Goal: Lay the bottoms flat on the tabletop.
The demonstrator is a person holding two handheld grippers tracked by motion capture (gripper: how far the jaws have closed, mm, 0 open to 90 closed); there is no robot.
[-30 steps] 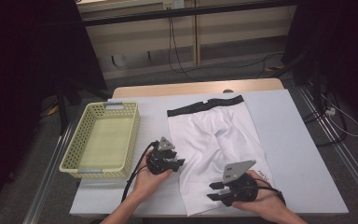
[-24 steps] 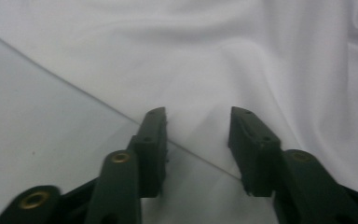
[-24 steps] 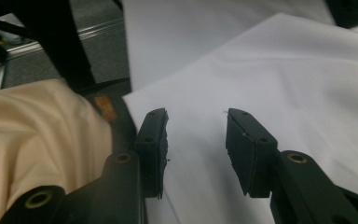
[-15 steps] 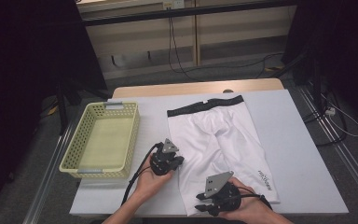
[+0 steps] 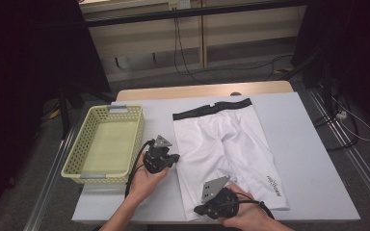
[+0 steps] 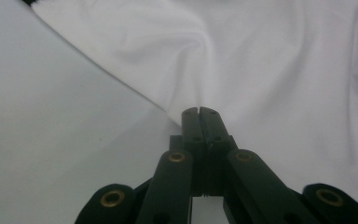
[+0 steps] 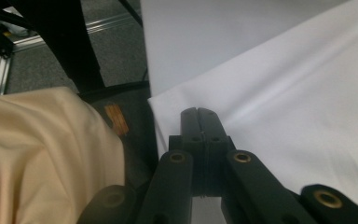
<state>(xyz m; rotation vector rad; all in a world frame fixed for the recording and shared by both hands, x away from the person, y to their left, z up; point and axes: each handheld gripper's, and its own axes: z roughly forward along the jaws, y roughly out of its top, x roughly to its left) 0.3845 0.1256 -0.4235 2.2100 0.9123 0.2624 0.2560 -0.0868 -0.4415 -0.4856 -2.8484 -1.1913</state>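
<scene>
White stretchy shorts [image 5: 226, 149] (black waistband) lie pinched at two edges by left claw [image 5: 172, 160] and right claw [image 5: 198, 210], both clamped.

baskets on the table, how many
1. The yellow basket sits at the table's left edge, left of the white shorts, with the left gripper just beside its right wall. None other shows.

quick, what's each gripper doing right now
Left gripper: shut, pinching the left side edge of the white shorts.
Right gripper: shut, at the shorts' near hem corner; whether cloth is caught cannot be told.
</scene>
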